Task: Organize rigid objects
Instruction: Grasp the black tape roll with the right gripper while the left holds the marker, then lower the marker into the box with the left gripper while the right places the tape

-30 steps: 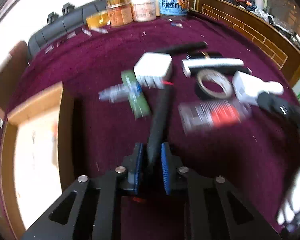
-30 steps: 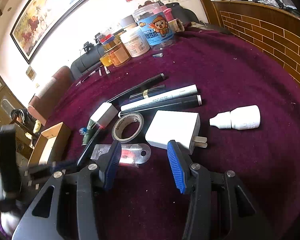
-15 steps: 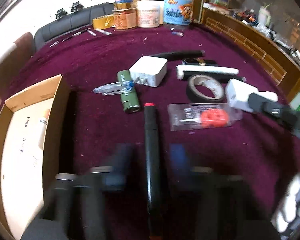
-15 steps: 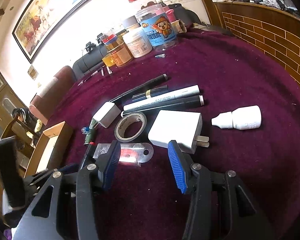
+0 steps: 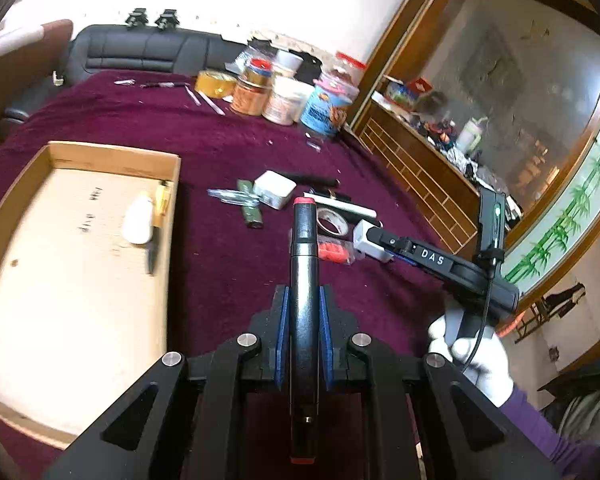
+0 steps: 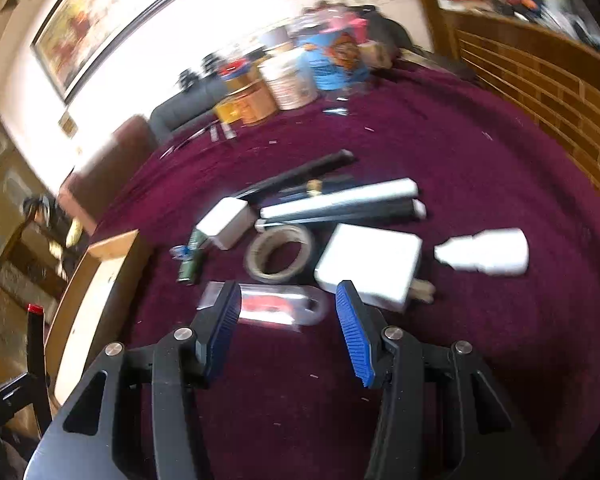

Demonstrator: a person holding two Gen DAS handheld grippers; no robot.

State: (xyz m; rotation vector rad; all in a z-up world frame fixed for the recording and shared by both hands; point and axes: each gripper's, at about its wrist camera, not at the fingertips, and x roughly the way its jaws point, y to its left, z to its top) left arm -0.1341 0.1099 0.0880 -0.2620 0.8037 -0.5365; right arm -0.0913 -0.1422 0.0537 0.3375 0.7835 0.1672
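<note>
**Black marker clamped in the left gripper above the cloth**

A maroon tablecloth (image 5: 228,152) fills most of both views. At the left of the left wrist view lies an open cardboard box (image 5: 80,264), with a small white bottle (image 5: 138,220) and a pen-like item near its right wall.

At the bottom centre of that view the left gripper (image 5: 304,332) has its blue pads pressed against a black marker with red end caps (image 5: 305,280), which points up the frame, clear of the cloth. At the right edge a white-gloved hand (image 5: 472,352) carries the right gripper (image 6: 288,320); in the right wrist view its fingers stand spread with nothing between the pads, over a clear packet with a red item (image 6: 276,308).

Beyond it, mid-frame, lie a white charger with plug prongs (image 6: 368,264), a white dropper bottle (image 6: 484,250) to its right, a roll of tape (image 6: 280,254), white and black markers (image 6: 340,200), a smaller white adapter (image 6: 226,220) and a green tube (image 6: 190,264).

Jars and tubs (image 5: 284,92) crowd the upper centre.
</note>
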